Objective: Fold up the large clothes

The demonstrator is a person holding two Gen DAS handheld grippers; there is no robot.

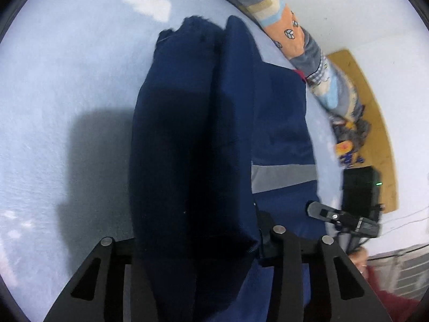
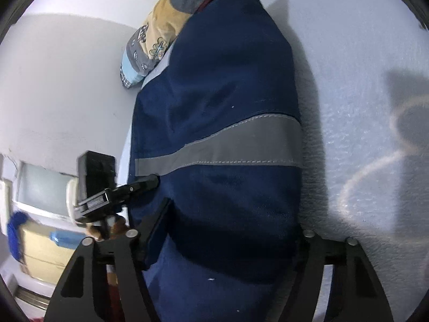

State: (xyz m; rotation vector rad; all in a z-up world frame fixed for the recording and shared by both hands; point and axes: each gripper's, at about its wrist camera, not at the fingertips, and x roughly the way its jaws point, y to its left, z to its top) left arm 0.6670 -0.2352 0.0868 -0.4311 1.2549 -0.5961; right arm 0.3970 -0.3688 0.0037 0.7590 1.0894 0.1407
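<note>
A large navy garment (image 1: 193, 139) with a grey reflective stripe (image 1: 281, 177) hangs over a pale blue surface (image 1: 67, 94). My left gripper (image 1: 198, 247) is shut on a thick folded bunch of it; the cloth hides the fingertips. In the right wrist view the same navy garment (image 2: 214, 94) with its grey stripe (image 2: 219, 147) fills the middle. My right gripper (image 2: 225, 241) is shut on its lower edge, fingertips hidden by cloth. The right gripper also shows in the left wrist view (image 1: 346, 218), and the left gripper in the right wrist view (image 2: 118, 196).
A patterned bundle of other clothes (image 1: 295, 37) lies along the surface's far edge, also in the right wrist view (image 2: 155, 43). A wooden board (image 1: 375, 123) leans on the white wall. Boxes and a container (image 2: 45, 249) stand at the lower left.
</note>
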